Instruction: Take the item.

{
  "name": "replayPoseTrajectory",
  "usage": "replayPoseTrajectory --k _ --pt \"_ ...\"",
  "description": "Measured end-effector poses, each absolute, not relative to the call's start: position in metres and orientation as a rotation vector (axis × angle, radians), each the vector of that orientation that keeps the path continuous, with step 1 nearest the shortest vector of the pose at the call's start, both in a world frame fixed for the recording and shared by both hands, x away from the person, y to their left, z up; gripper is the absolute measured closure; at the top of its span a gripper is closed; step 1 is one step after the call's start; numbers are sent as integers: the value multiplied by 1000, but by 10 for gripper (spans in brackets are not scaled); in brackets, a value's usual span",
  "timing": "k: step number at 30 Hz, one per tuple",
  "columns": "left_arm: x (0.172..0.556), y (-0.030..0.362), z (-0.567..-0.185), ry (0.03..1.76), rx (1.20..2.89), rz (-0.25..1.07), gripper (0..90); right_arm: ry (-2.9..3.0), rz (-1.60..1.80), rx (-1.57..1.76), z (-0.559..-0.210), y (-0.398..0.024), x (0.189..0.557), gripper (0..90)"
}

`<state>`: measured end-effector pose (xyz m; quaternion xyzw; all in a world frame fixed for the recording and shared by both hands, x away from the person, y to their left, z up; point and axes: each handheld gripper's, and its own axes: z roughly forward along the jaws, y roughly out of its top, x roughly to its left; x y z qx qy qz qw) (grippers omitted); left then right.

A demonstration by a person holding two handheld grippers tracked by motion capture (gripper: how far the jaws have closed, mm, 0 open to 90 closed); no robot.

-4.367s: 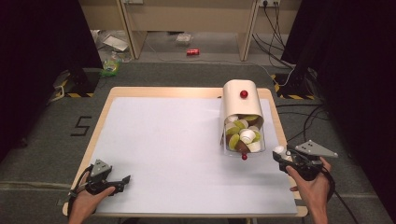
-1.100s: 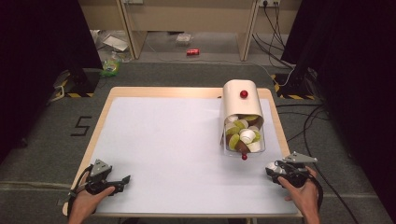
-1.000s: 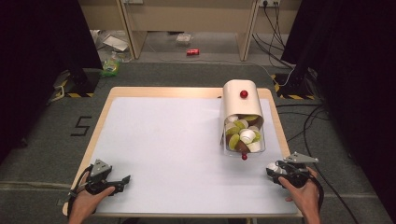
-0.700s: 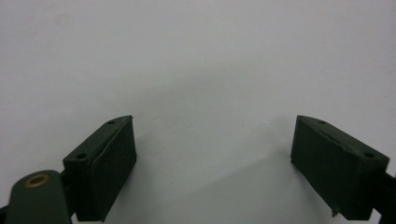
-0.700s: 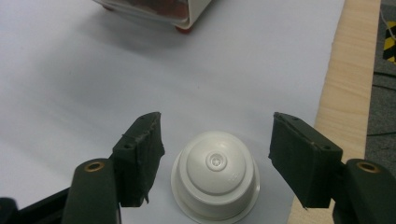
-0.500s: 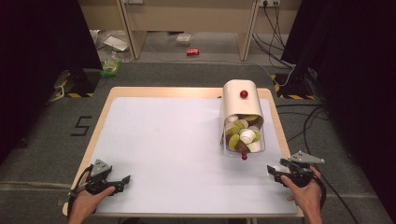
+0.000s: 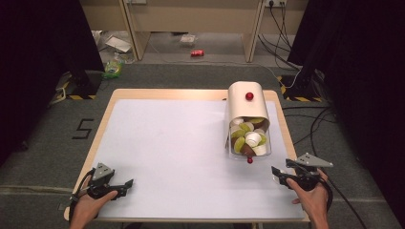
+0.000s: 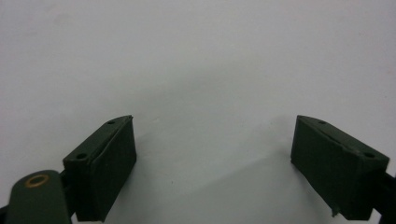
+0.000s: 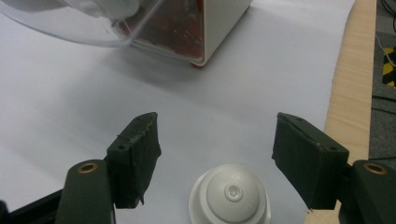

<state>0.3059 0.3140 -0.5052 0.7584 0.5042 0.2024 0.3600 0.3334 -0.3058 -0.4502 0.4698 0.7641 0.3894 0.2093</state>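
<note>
A single black figure "5" [image 7: 84, 129] is marked on the grey floor just off the left edge of the table [image 7: 191, 94], and it is the one sign that reads clearly from here. A red can [image 7: 197, 53] lies on the floor beyond the table's far side, too small for any lettering on it to be made out.
</note>
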Motion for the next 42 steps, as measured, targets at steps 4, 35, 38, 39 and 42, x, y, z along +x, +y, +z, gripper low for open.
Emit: replayPoseTrajectory --k 4,35,38,39,42 --pt "306 314 -505 1299 1955 524 135 2121 1093 1297 -448 -305 332 319" --pt "306 313 -505 1298 1959 528 134 2116 1140 1216 -430 -291 327 320" --pt "306 313 -505 1297 1963 532 133 2122 1148 1199 -428 -287 327 320" --pt "306 313 -505 1297 1963 532 133 2122 1148 1199 -428 -287 327 320" --pt "306 313 -505 1296 1964 532 132 2125 1156 1183 -426 -283 326 319"
